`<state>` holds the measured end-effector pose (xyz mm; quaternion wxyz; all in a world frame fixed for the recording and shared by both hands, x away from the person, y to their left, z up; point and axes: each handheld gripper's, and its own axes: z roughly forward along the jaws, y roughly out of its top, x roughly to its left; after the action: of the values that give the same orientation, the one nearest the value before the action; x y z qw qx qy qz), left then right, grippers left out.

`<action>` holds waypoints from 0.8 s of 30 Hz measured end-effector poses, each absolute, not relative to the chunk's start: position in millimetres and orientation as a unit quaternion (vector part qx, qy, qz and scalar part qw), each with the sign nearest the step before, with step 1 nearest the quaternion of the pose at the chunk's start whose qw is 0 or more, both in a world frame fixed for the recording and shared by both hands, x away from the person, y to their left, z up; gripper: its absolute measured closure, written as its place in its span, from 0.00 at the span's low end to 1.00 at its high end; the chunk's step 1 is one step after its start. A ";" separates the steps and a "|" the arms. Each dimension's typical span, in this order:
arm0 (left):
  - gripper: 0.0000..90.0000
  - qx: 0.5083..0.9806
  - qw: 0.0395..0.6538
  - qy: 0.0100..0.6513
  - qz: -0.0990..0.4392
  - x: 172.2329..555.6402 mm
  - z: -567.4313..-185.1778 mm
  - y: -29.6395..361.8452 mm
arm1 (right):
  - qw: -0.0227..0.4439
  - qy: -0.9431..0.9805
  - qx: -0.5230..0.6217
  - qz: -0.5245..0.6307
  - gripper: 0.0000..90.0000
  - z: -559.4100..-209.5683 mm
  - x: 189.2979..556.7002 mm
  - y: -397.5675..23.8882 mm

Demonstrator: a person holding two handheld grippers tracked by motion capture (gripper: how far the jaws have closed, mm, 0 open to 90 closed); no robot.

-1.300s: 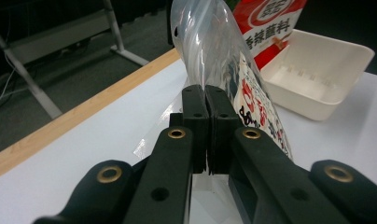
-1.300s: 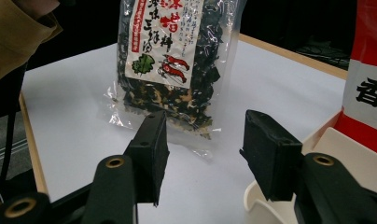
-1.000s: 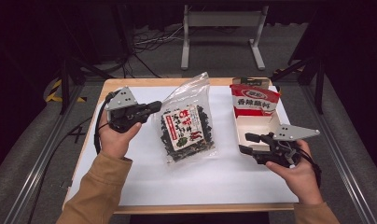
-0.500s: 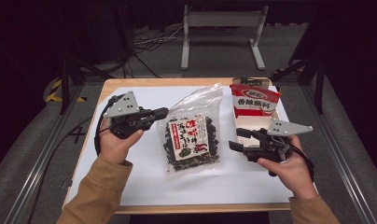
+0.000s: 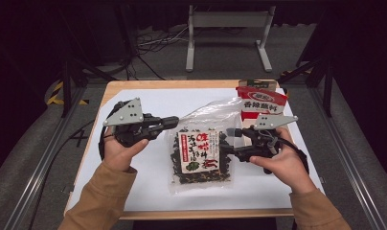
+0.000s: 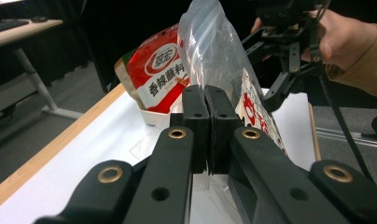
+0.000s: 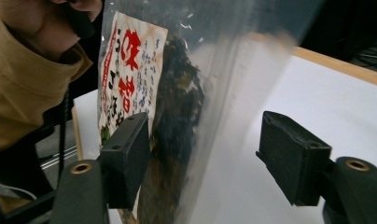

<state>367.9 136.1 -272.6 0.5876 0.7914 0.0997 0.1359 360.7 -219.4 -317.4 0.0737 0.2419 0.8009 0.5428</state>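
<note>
A clear bag [image 5: 201, 154] of dark dried pieces with a red-and-white label lies mid-table, its top left corner raised. My left gripper [image 5: 175, 120] is shut on that corner; in the left gripper view the closed jaws [image 6: 206, 116] pinch the film and the bag [image 6: 214, 56] rises behind them. My right gripper [image 5: 232, 142] is at the bag's right edge. Its jaws have just been opening, and in the right gripper view they [image 7: 205, 144] stand wide apart with the bag [image 7: 177, 107] hanging between the pads, unpressed.
A red packet [image 5: 261, 101] stands in a white box at the back right, just behind my right hand. White paper [image 5: 148, 191] covers the wooden table [image 5: 182, 84]. A metal stand [image 5: 227, 28] and cables are on the floor beyond.
My right gripper has moved left from beside the red packet to the bag's right edge, and its jaws have spread wider. The bag has shifted slightly. The left gripper has stayed put.
</note>
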 end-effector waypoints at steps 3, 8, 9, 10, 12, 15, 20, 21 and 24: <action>0.98 0.789 0.592 0.095 0.132 368.0 -272.7 136.0 | 0.065 0.803 0.230 0.546 0.36 -318.1 362.9 -215.4; 0.98 0.787 0.598 0.089 0.121 368.3 -273.5 135.5 | 0.031 0.812 0.208 0.545 0.49 -319.9 365.8 -202.7; 0.99 0.786 0.600 0.091 0.120 367.9 -273.6 135.3 | 0.027 0.816 0.201 0.541 0.53 -319.9 365.7 -200.5; 0.98 0.786 0.600 0.091 0.120 367.9 -273.6 135.3 | 0.025 0.821 0.194 0.537 0.58 -319.8 365.5 -198.8; 0.98 0.782 0.603 0.099 0.122 368.0 -272.9 136.2 | 0.017 0.828 0.184 0.530 0.67 -319.4 364.0 -195.8; 0.98 0.782 0.602 0.102 0.123 368.1 -272.4 137.8 | 0.022 0.833 0.171 0.526 0.72 -319.6 361.9 -193.3; 0.97 0.778 0.608 0.105 0.123 368.1 -271.6 140.5 | 0.024 0.838 0.154 0.523 0.80 -316.8 356.9 -189.7; 0.97 0.777 0.609 0.104 0.122 367.7 -271.1 140.8 | 0.023 0.839 0.153 0.522 0.80 -315.7 356.1 -189.6; 0.97 0.778 0.607 0.100 0.123 366.1 -269.5 140.8 | 0.017 0.839 0.150 0.522 0.81 -314.2 355.1 -190.3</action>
<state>366.1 140.8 -269.5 0.6074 0.7784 0.1004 0.1230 355.1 -190.3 -314.2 0.0174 0.1500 0.8395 0.5220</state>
